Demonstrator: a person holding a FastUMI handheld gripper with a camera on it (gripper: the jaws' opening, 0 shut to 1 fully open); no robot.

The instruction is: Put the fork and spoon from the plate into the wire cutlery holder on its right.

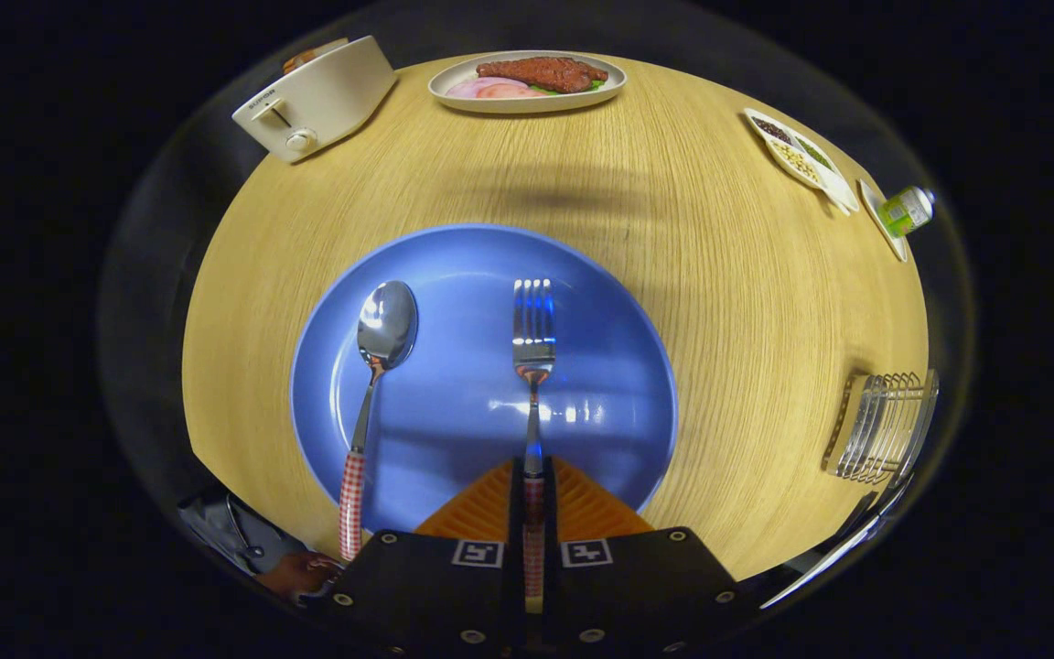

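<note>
Gripper (pixel 533 513) points forward over the near rim of the plate, both fingers drawn in tight on the red-and-white checked handle of the steel fork (pixel 533 366), which runs straight down the narrow slot between them. Fork tines lie ahead of the fingers, pointing away, over the middle of the round blue plate (pixel 618 366).

To the left of the fingers: steel spoon (pixel 371 403) with a matching checked handle, resting on the same plate, bowl away, handle end reaching over the near rim onto the round pale-wood table (pixel 747 302). Spoon and fork well apart, roughly parallel.

Right of the fingers, off the plate: wire cutlery holder (pixel 884 426), silver, standing at the table's edge.

Far beyond the fingers: oval cream dish (pixel 527 82) with brown meat and pink slices. Beyond, left: cream toaster (pixel 317 99). Beyond, right: small white divided dish (pixel 800 157) with seeds or spices, and a green-labelled can (pixel 907 210) beside it.

A person's hand (pixel 300 575) shows low to the left of the gripper body.
</note>
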